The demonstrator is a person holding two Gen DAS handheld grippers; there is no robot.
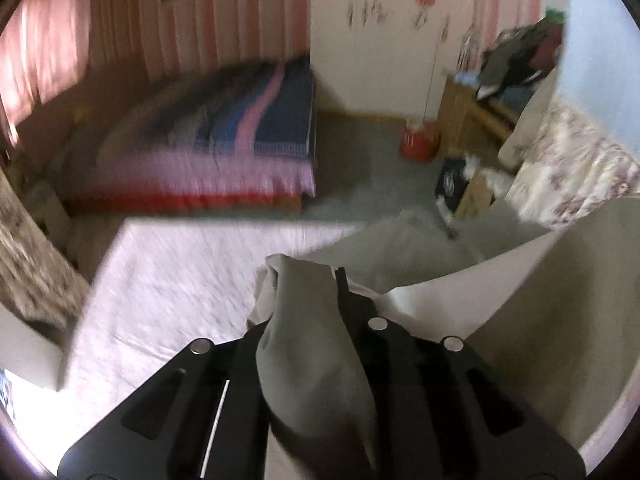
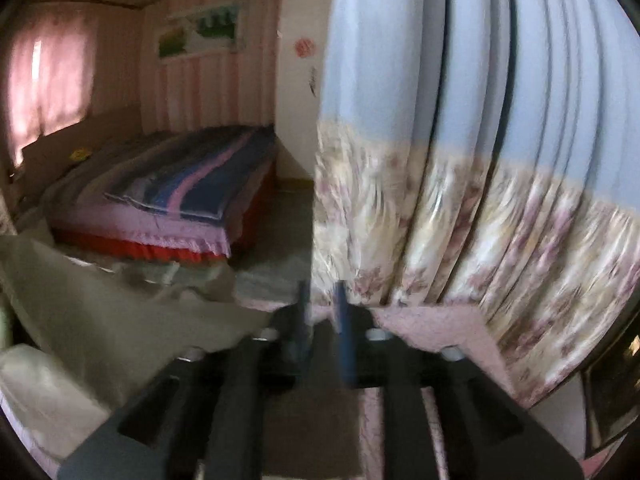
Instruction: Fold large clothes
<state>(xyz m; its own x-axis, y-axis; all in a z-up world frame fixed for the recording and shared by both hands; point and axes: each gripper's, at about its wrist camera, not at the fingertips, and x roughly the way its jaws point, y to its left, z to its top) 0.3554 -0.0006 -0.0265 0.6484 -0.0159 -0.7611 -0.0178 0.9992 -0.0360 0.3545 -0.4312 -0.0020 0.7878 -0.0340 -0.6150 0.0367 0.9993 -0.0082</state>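
Grey-beige cloth, a fold of the garment (image 1: 316,344), is bunched between the left gripper (image 1: 320,280)'s fingers, which pinch it over the pink quilted bedspread (image 1: 168,288). The rest of the garment spreads across that bedspread toward the right gripper (image 2: 322,304), whose blurred fingers (image 2: 345,332) stand apart with nothing between them, just beside the garment's edge. Beyond the bedspread hangs a blue and floral curtain (image 2: 460,160); farther off stands a striped bed (image 1: 224,136).
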